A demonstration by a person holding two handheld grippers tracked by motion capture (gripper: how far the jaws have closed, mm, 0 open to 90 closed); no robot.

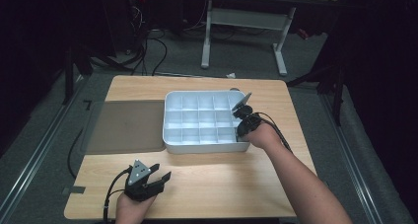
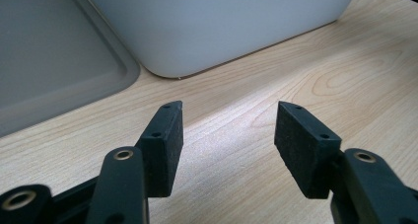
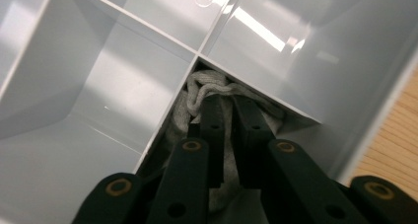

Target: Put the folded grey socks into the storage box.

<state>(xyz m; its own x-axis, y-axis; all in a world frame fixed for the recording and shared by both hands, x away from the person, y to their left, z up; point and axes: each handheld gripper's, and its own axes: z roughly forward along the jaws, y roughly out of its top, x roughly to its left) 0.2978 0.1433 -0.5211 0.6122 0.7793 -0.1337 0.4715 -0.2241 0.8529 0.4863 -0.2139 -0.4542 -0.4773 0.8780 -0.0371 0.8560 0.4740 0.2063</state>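
A: Near edge of the table (image 1: 207, 184), the left gripper (image 1: 156, 177) rests with its jaws spread and nothing between them, the wood showing bare in the gap (the left gripper view looks past them to the bin's near wall and the grey mat (image 2: 54, 61)). Should it be doing anything?

B: By my reading, no. It sits well clear of the work, and idle is best unless the bin starts to slide.

A: Farther in, toward the right, the right gripper (image 3: 230, 130) reaches down into the white bin (image 1: 197, 146). What has it got?

B: A grey-white cloth (image 3: 209, 83), bunched in the near-right compartment. The jaws stand nearly together with a fold of the cloth between them; whether the pads truly pinch it I cannot tell, since a thin gap shows.

A: So the step in hand?

B: Stuffing the cloth into that cell, it seems, or letting go of it there. To do it well, keep the jaws upright between the dividers (the walls are tight on both sides), press the bundle toward the far corner where it already sits, then part the jaws only slightly and lift straight up, so no loop rides out on a pad.

A: And the risk?

B: A loose strand at the far edge could snag and drag the cloth over the divider into the next cell.
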